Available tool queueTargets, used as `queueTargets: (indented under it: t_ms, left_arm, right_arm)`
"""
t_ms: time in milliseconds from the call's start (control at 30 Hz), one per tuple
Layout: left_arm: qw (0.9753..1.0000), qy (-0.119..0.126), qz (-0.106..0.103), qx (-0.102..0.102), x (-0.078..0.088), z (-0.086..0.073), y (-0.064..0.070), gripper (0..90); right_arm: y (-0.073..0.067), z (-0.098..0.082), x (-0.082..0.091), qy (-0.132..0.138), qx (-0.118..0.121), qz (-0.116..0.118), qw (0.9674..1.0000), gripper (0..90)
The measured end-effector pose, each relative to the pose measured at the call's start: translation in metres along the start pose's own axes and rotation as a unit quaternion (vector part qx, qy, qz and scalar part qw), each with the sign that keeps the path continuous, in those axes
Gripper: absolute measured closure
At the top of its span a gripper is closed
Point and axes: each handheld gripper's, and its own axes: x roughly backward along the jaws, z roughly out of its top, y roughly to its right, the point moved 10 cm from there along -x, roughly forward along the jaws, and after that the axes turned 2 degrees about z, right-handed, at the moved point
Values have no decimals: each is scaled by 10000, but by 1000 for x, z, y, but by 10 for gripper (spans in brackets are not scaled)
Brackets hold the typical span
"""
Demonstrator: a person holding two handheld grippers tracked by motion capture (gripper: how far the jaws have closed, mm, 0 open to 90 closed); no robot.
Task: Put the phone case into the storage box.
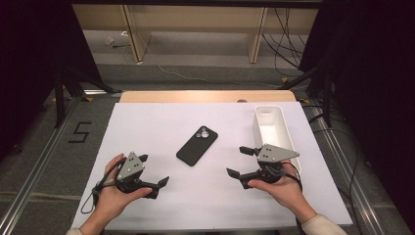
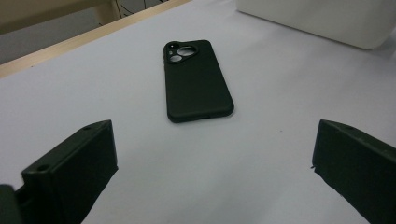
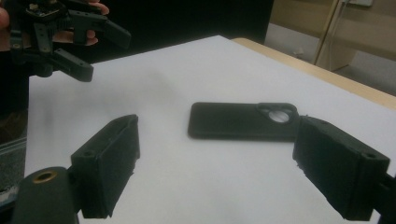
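A black phone [image 1: 196,145] lies camera side up in the middle of the white table cover [image 1: 147,122], tilted, with its lenses toward the far right. My left gripper [image 1: 153,170] rests open at the near left, its jaws pointing right toward the phone. On the near right, my right gripper [image 1: 237,161] is open and points left at the phone. In the left gripper view the phone [image 2: 197,81] lies beyond my open left gripper [image 2: 215,135], apart from it. The right gripper view has the phone [image 3: 243,121] just past my open right gripper [image 3: 217,140], with nothing between the pads.
A long white bin [image 1: 292,142] stands along the right side of the cover, just behind my right hand. The far table edge [image 1: 205,96] is bare wood. Farther off in the right gripper view is the left gripper [image 3: 106,55].
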Motion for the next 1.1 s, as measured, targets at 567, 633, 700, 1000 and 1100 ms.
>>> queueTargets:
  t_ms: [567, 633, 700, 1000, 1100]
  left_arm:
    - [10000, -44, 35, -1, -1, -1, -1, 0]
    - [10000, -49, 33, -3, -1, -1, 0, 0]
    - [10000, -43, 40, -12, -1, -1, 0, 0]
    - [10000, -67, 29, -9, -2, -1, 0, 0]
    - [10000, -69, 28, -12, -3, 0, 0, 0]
  right_arm:
    - [-2, -14, 29, 134, -30, -187, 9997, 161]
    - [-2, -15, 32, 139, -36, -172, 9997, 160]
    - [-3, -14, 33, 173, -43, -176, 9997, 160]
    - [-6, -15, 38, 252, -77, -156, 9995, 160]
    - [-6, -15, 40, 281, -82, -155, 9995, 160]
